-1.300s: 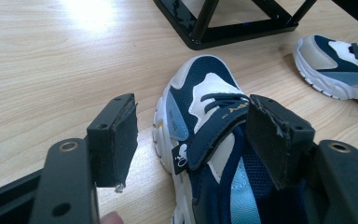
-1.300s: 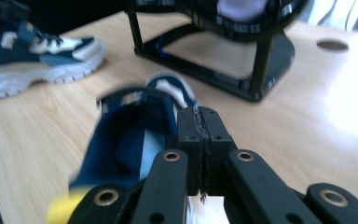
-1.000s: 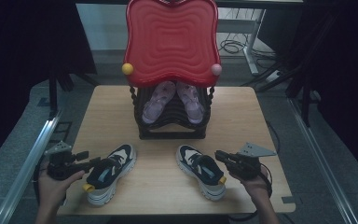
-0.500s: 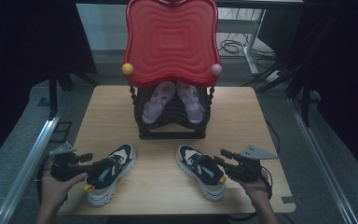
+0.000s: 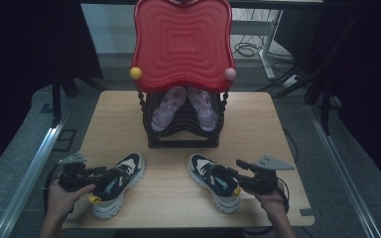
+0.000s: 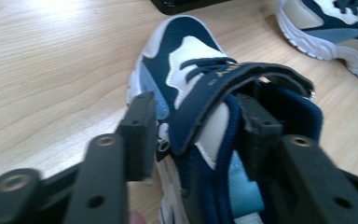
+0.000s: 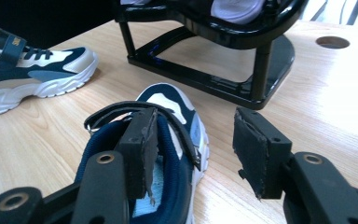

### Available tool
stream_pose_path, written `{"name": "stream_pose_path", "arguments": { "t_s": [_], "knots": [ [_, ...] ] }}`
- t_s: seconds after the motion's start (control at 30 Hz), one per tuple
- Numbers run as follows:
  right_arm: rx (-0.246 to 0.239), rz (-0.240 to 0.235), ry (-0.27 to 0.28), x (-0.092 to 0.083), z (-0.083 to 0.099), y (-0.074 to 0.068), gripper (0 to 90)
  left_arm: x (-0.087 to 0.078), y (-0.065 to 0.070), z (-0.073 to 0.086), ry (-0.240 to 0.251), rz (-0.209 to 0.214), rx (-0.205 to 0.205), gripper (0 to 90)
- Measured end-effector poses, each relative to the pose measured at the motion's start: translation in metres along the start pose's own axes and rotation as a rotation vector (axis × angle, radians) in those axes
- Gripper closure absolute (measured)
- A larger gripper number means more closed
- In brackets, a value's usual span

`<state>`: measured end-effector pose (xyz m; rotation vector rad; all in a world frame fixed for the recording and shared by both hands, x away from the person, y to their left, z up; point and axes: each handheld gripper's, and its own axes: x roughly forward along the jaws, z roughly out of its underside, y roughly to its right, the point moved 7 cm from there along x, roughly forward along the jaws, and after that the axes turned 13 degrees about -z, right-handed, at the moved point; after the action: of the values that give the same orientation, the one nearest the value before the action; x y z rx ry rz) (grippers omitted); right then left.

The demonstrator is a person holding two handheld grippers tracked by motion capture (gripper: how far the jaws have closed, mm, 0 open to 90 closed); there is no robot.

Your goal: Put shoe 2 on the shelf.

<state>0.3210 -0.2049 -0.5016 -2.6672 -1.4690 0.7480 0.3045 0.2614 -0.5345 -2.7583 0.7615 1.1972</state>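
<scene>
Your left hand-held gripper [image 6: 196, 126] has just been closing and clasps the left sneaker's [image 5: 115, 182] collar and strap; your right hand-held gripper [image 7: 193, 149], jaws just opening, straddles the right sneaker's [image 7: 168, 154] side (both on the surface [image 5: 178, 198]).

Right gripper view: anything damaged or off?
Yes. The pad facing on the right gripper looks worn: on the jaw beside the navy sneaker its edge is frayed and peeling, and the other jaw's pad is ragged at its lower corner. The sneaker itself looks fine, its strap arching loose over the opening.
</scene>
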Motion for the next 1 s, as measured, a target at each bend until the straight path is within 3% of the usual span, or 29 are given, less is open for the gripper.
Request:
{"name": "stream_pose_path", "arguments": {
  "t_s": [0.33,0.47,0.5,0.67,0.83,1.0],
  "knots": [
    [0.016,-0.069,-0.064,0.015,-0.002,0.004,47.2,0.0,0.001,0.001,-0.007,-0.006,0.015,61.8],
    [0.017,-0.095,-0.154,0.031,-0.001,0.003,50.3,0.0,0.001,0.001,-0.013,-0.004,-0.001,60.9],
    [0.033,-0.12,-0.176,0.034,0.0,0.002,51.2,0.0,0.001,0.001,-0.015,-0.003,-0.002,60.4],
    [0.089,-0.16,-0.226,0.036,0.005,0.003,53.9,0.001,0.0,0.002,-0.027,0.0,-0.009,59.3],
    [0.126,-0.155,-0.25,0.036,0.008,0.006,59.4,0.001,0.001,0.003,-0.031,-0.007,0.0,61.6],
    [0.129,-0.14,-0.248,0.037,0.009,0.008,65.6,0.001,0.001,0.003,-0.032,-0.012,0.008,63.3]
  ]
}}
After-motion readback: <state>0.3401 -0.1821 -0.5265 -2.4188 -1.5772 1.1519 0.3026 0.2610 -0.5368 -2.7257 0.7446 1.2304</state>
